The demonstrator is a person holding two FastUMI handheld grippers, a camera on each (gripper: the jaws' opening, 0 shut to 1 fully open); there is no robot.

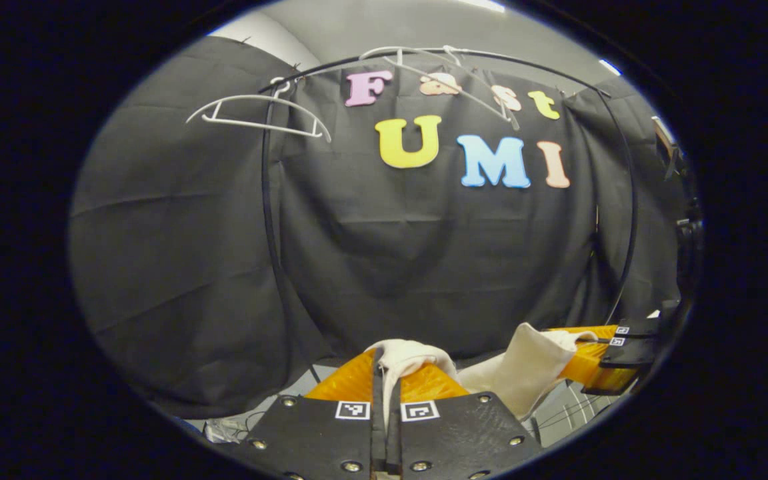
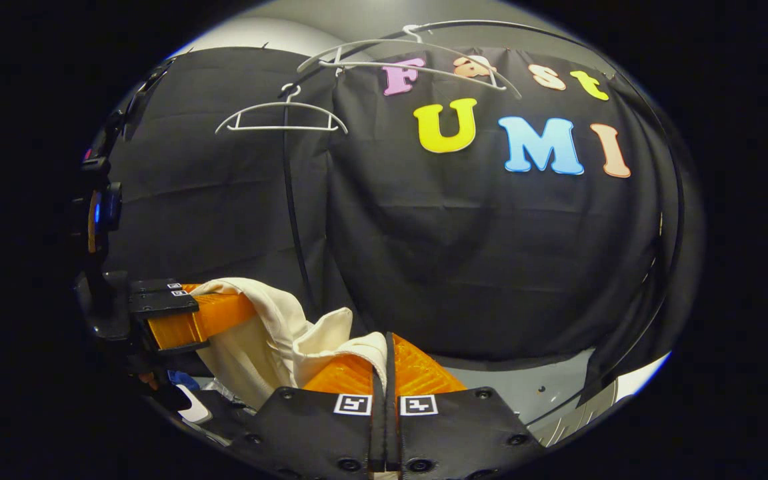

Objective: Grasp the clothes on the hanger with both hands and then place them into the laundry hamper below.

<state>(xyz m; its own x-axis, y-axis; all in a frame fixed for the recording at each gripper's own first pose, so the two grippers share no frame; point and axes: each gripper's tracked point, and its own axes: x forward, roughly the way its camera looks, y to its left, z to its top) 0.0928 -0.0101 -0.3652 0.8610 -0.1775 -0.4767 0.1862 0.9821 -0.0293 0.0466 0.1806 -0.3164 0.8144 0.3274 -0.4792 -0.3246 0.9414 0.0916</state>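
In the left gripper view, you are holding the left gripper [image 1: 387,383] at the bottom centre of the frame, its jaws closed and pinching a fold of the cream garment [image 1: 524,370]. The cloth is rising between the fingers and draping toward the lower right, where the right gripper [image 1: 601,360] is gripping its other end. One garment is in play, suspended between two grippers. Above, in the upper left, one bare white hanger [image 1: 261,113] is hanging on the dark rail [image 1: 424,57]; more bare hangers [image 1: 444,73] are bunching at the upper centre, at least two, the exact number being unclear.

In the right gripper view, you are holding that gripper at the bottom centre, jaws closed on a cream fold. The garment is sagging in loose folds toward the lower left, where the left gripper is clamping it. One hanger is hanging alone at the upper left; two or more are overlapping at the top centre.

Judging by the drape, the garment is light, soft and limp. It will slump and may slip from a thin pinch, so keep holding a bunched fold at each end.
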